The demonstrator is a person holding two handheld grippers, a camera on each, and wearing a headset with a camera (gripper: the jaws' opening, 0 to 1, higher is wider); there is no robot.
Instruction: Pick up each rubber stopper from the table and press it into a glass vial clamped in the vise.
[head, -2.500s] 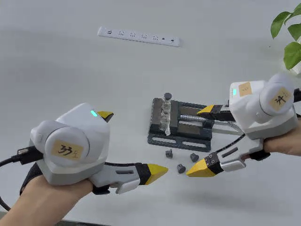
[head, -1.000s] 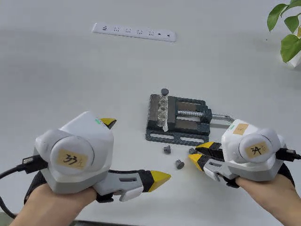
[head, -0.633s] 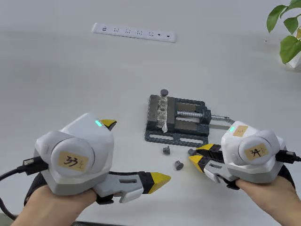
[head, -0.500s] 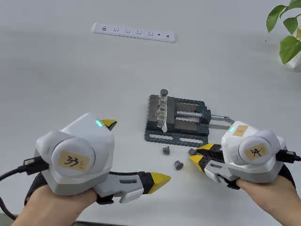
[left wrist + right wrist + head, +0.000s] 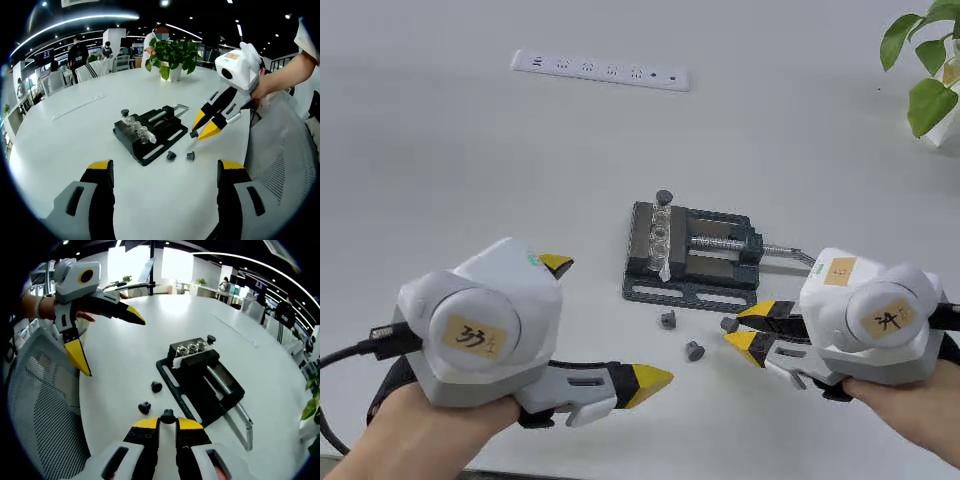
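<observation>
Right gripper view shows the change most plainly. The right gripper (image 5: 168, 424) has its jaws drawn narrow around a dark rubber stopper (image 5: 167, 415), which looks pinched between the yellow tips. In the head view of 2.5 s ago, this gripper hung high at 3 o'clock of the vise (image 5: 692, 293) with its jaws spread wide, and three stoppers lay free on the table (image 5: 470, 170). It has since come down to the table and closed on the rightmost of the three, at 5 o'clock of the vise. Whether that stopper has left the surface yet I cannot tell. Of the other two, the upper loose stopper (image 5: 668, 319) and the lower loose stopper (image 5: 694, 350) lie untouched at 6 o'clock of the vise. The vise clamps a row of glass vials (image 5: 661, 240). The vial at the 12 o'clock end already carries a fitted stopper (image 5: 664, 197), and the others look open. The left gripper (image 5: 605, 320) hangs at 8 o'clock of the vise, well apart from it, with its jaws wide and empty, much as before. By my reading the second pick is in hand. Next comes a lift toward 11 o'clock and a straight press into an open vial. Held only at the tips, the stopper could twist.
</observation>
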